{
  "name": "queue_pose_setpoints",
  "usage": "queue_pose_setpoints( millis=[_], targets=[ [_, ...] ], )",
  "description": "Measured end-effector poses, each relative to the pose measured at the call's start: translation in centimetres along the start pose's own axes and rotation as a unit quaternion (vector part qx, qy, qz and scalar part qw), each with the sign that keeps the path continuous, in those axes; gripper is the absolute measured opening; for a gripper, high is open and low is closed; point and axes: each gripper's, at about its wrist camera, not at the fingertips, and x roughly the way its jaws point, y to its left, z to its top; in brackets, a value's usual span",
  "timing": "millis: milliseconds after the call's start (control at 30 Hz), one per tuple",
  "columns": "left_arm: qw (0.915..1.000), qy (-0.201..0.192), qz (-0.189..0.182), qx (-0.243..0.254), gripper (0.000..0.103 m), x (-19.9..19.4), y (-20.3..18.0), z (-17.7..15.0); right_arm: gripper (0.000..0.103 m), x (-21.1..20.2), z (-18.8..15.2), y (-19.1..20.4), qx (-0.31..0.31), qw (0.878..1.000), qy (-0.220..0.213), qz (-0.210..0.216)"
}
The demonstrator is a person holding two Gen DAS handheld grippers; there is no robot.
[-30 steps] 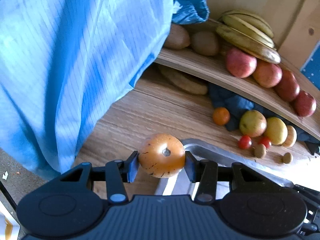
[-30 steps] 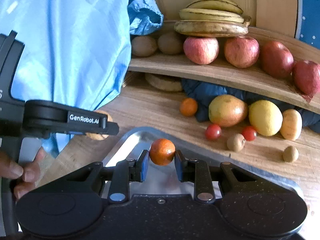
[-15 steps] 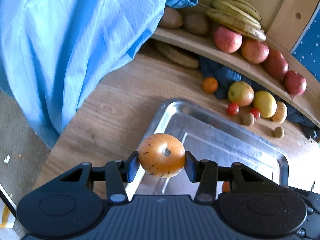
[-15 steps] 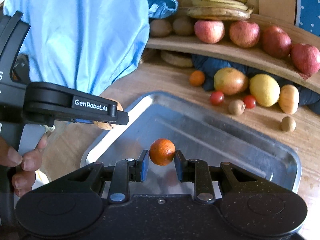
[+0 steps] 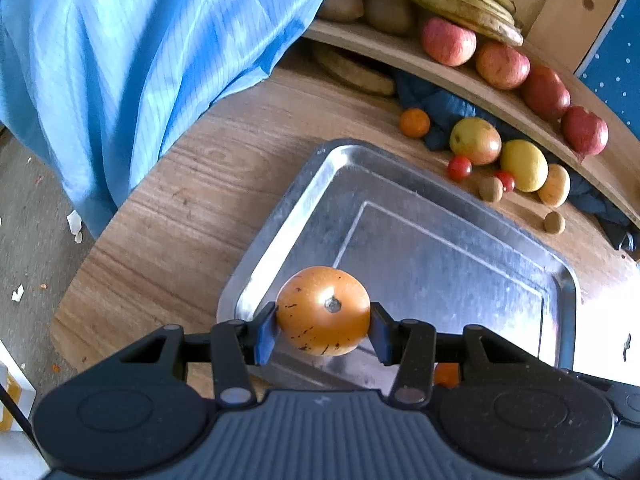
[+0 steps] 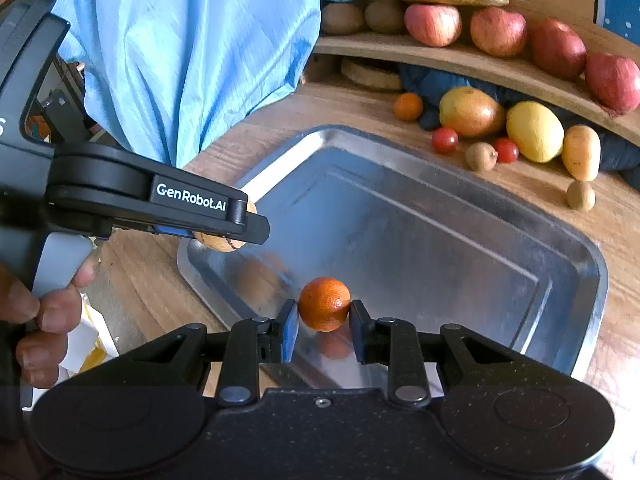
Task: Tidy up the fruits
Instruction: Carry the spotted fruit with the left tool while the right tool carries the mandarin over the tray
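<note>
- While both grippers hang over the steel tray [image 5: 472,240], we see each one clamped on a fruit.
- The left gripper [image 5: 323,322] grips a big orange [image 5: 323,311] by its sides: round, pale orange, glossy, with small dark flecks and a grey stem scar facing the camera.
- This fruit sits above the tray's near left corner; in the right view it peeks out, mostly hidden, under the left gripper's black finger.
- The right gripper [image 6: 324,316] pinches a small orange [image 6: 324,309], deeper in colour with a dimpled peel, narrower than the other fruit.
- We see it above the tray's near part, with its orange reflection on the metal below.
- The tray lies on a wooden table [image 5: 168,216]; its floor looks bare.
- Beyond the tray, on the table, lie another small orange [image 5: 415,122], a mango [image 5: 475,141], a lemon [image 5: 524,165], two cherry tomatoes and small brown fruits.
- On the curved shelf [image 5: 452,76] behind rest red apples [image 5: 449,41], bananas [image 5: 466,0] and brown kiwis.
- A blue garment [image 5: 160,60] hangs at the left.
- In the right view, a hand [image 6: 36,316] holds the left gripper's handle.
</note>
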Motion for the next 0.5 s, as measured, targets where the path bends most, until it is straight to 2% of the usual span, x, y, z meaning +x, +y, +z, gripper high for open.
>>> queue_pose_setpoints(
  millis=[500],
  targets=[
    [0.9997,0.012,0.012,0.018,0.052,0.1,-0.9,-0.8,0.031,-0.2,-1.6,-0.6,0.015,1.000,0.010,-0.001]
  ],
)
